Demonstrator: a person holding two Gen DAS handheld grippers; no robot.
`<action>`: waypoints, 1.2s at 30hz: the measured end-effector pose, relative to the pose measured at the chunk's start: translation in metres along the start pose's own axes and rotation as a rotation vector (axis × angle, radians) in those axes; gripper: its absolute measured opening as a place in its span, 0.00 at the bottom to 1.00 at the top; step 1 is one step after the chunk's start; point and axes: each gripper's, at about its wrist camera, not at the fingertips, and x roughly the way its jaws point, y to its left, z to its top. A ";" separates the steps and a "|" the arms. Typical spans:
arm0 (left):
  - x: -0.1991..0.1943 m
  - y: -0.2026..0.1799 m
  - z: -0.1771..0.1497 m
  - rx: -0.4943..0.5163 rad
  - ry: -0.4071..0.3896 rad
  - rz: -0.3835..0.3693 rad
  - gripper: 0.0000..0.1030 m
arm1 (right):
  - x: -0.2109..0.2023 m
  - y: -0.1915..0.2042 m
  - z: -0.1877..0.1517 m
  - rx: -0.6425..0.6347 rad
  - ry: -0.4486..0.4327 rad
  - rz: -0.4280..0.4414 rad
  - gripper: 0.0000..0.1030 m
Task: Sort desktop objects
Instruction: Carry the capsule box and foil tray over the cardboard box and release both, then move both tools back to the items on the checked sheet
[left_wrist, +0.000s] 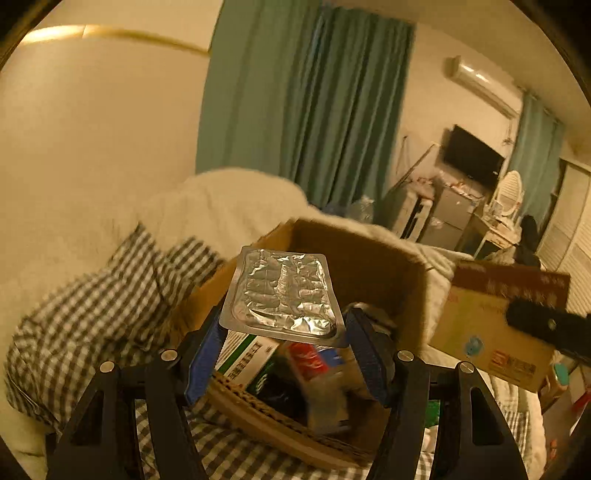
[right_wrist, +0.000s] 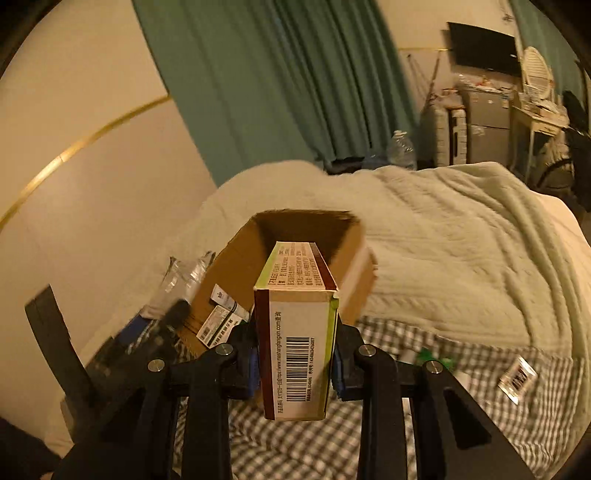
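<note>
1. My left gripper is clamped on a silver foil blister pack, its blue pads pressing the pack's two side edges at the centre of the left wrist view.
2. The pack hangs flat over an open cardboard box, which fills the middle of that frame.
3. Inside the box, under the pack, lie a green-and-white medicine carton and a red-labelled packet.
4. My right gripper squeezes a medicine box with a barcode, held upright at centre frame.
5. Beyond it, a second open cardboard box rests on the bed.
6. A white blanket covers the right of the frame; a checked sheet lies below.
</note>
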 end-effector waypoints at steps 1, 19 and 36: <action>0.005 0.004 -0.004 -0.015 0.000 -0.004 0.66 | 0.012 0.008 0.002 -0.016 0.011 -0.005 0.27; -0.032 -0.102 -0.037 0.254 -0.009 -0.144 1.00 | -0.075 -0.058 -0.003 -0.010 -0.159 -0.097 0.77; 0.070 -0.183 -0.166 0.496 0.313 -0.070 0.93 | 0.024 -0.234 -0.144 0.375 0.188 -0.194 0.77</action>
